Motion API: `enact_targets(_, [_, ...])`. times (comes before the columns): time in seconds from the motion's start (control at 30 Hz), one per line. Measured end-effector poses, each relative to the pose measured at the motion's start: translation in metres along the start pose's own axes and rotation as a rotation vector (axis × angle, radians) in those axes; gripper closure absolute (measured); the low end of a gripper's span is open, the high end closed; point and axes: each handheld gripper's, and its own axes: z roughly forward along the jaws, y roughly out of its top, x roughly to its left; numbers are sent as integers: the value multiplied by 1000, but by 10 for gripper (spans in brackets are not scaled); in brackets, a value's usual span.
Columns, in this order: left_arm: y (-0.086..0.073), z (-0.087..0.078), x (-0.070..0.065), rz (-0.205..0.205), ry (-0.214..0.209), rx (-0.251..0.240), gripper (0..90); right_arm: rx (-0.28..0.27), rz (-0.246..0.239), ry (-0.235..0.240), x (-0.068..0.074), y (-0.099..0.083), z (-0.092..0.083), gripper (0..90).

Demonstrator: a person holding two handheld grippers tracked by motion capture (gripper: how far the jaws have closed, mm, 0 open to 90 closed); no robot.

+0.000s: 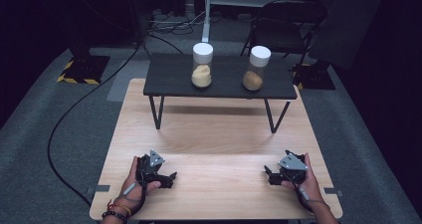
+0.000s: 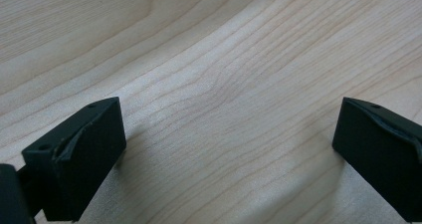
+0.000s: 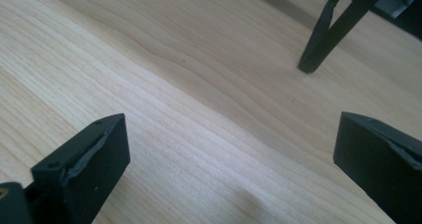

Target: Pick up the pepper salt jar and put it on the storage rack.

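Pale wood-grain table (image 1: pixel 214 134); black shelf (image 1: pixel 219 77) at 12 o'clock bearing two white-capped clear jars, cream-filled (image 1: pixel 202 65) and tan-filled (image 1: pixel 256 68); black grippers (image 1: pixel 171 176) (image 1: pixel 267 172).

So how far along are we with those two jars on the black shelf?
Nothing looks done yet. Both jars, the pale-filled jar and the brown-filled jar, stand upright and capped on the black shelf. Nothing is in hand: the left tool and right tool rest low at the near edge of the wooden table, jaws wide apart and empty. Reaching for and handling the jars all remains.
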Motion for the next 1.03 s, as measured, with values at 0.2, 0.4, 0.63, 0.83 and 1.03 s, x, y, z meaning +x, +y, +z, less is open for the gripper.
enact_targets(0.2, [0, 0, 0, 1, 0, 1, 4, 41, 71, 55, -16, 0, 3, 11])
enact_targets(0.4, [0, 0, 0, 2, 0, 1, 5, 83, 124, 78, -31, 2, 6, 11])
enact_targets(0.63, [0, 0, 1, 6, -5, 0, 5, 136, 221, 112, -51, 5, 12, 9])
enact_targets(0.83, [0, 0, 1, 7, -5, 0, 5, 159, 265, 165, -68, 3, 16, 0])
enact_targets(1.03, [0, 0, 2, 8, -6, 0, 5, 159, 265, 165, -69, 3, 16, 0])
